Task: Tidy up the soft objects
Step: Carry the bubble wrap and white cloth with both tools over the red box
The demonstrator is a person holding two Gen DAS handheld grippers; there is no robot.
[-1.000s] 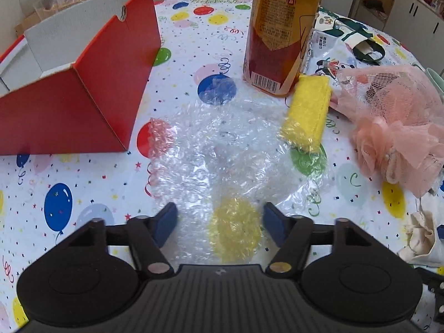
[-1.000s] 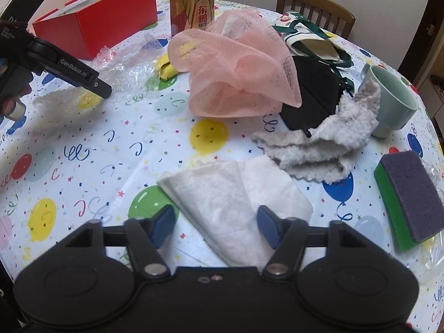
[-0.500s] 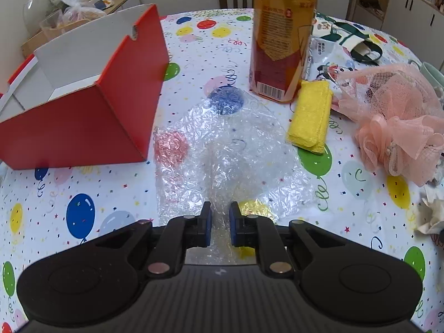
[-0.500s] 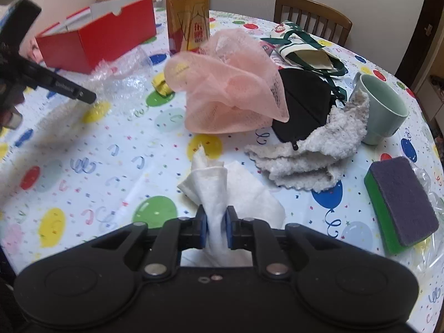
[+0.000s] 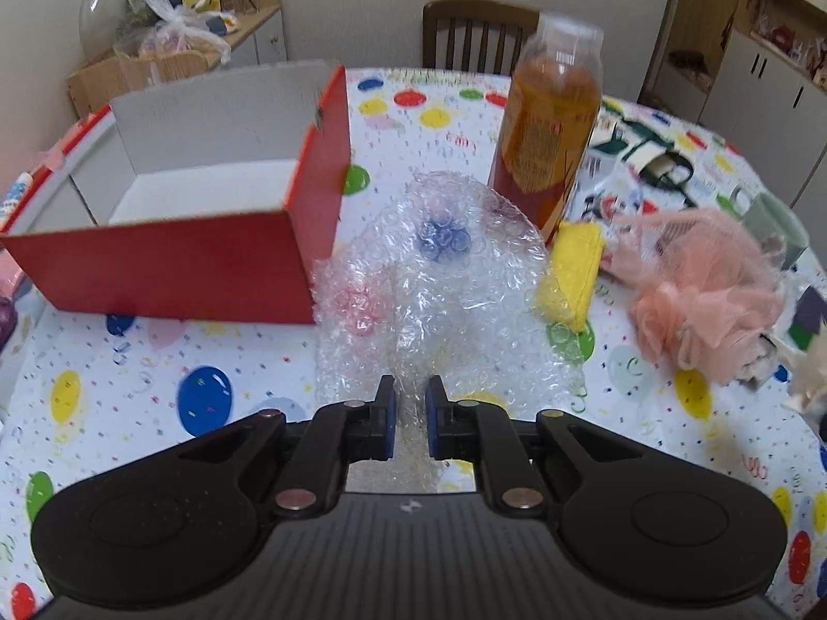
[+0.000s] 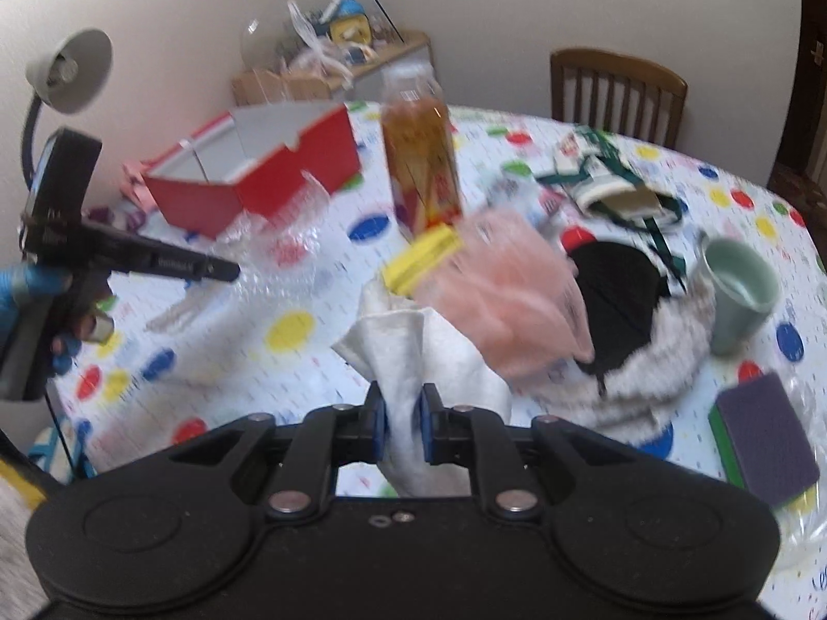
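My left gripper is shut on the near edge of a clear bubble wrap sheet, whose near part is raised off the balloon-print tablecloth. The open red box with a white inside stands just left of the sheet. My right gripper is shut on a bunched white cloth, lifted above the table. In the right wrist view the left gripper shows at the left, pinching the bubble wrap in front of the red box.
A tall orange drink bottle stands behind the bubble wrap, with a yellow sponge beside it. A pink mesh puff, a black pouch, a grey fluffy towel, a green cup and a purple-green sponge lie to the right.
Both grippers shut from open, the left on the bubble wrap and the right on the white cloth. Both then rose, lifting what they hold off the table.
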